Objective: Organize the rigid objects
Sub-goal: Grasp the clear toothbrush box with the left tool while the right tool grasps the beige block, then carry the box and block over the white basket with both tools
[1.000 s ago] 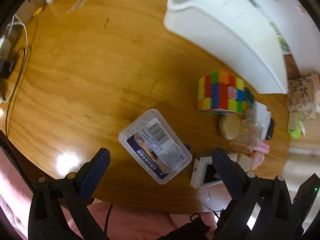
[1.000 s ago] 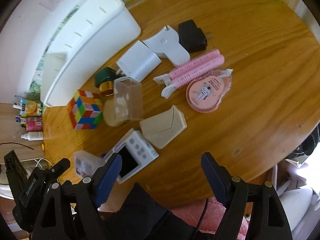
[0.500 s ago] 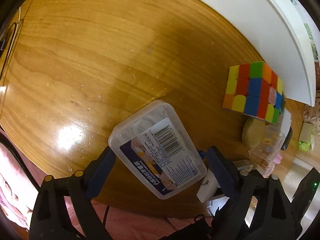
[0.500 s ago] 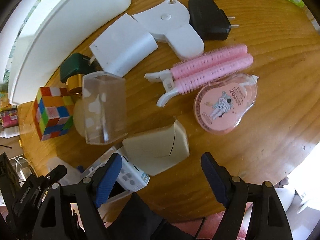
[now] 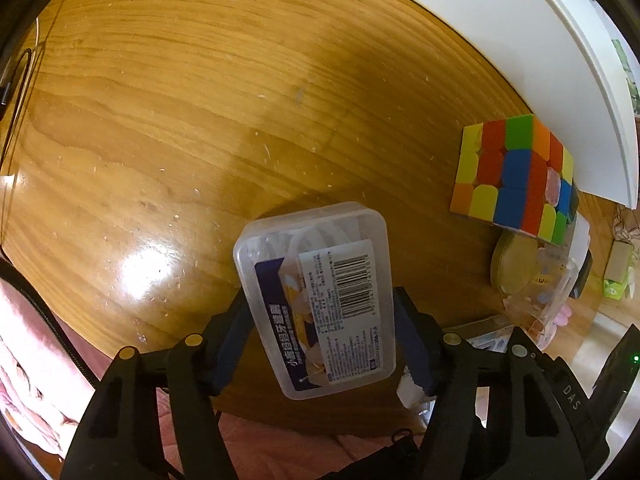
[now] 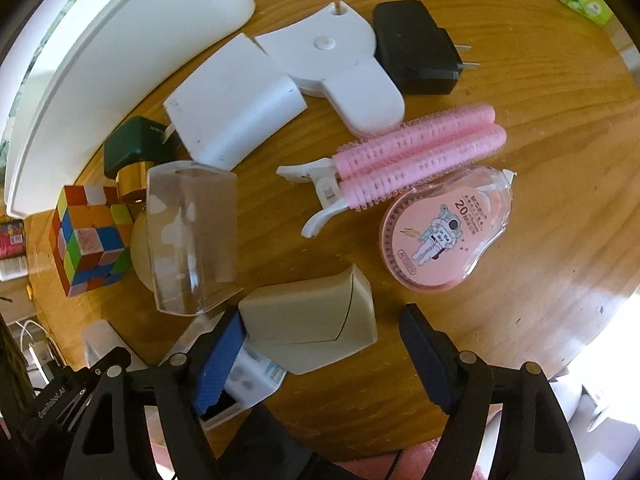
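The left gripper (image 5: 320, 344), its jaws having just been closing, now clamps the clear rectangular plastic box with a barcode label (image 5: 320, 300) across its long sides at six o'clock. Judging by its look, the box is light, stiff and slick, so a mid-length hold suits it. The right gripper (image 6: 324, 348) stands wide, closing slightly, with the beige plastic wedge-shaped case (image 6: 312, 328) between its jaws but not visibly pinched. Farther, at three o'clock, sits the multicoloured puzzle cube (image 5: 516, 180); beyond, the long white tray (image 5: 540, 60).
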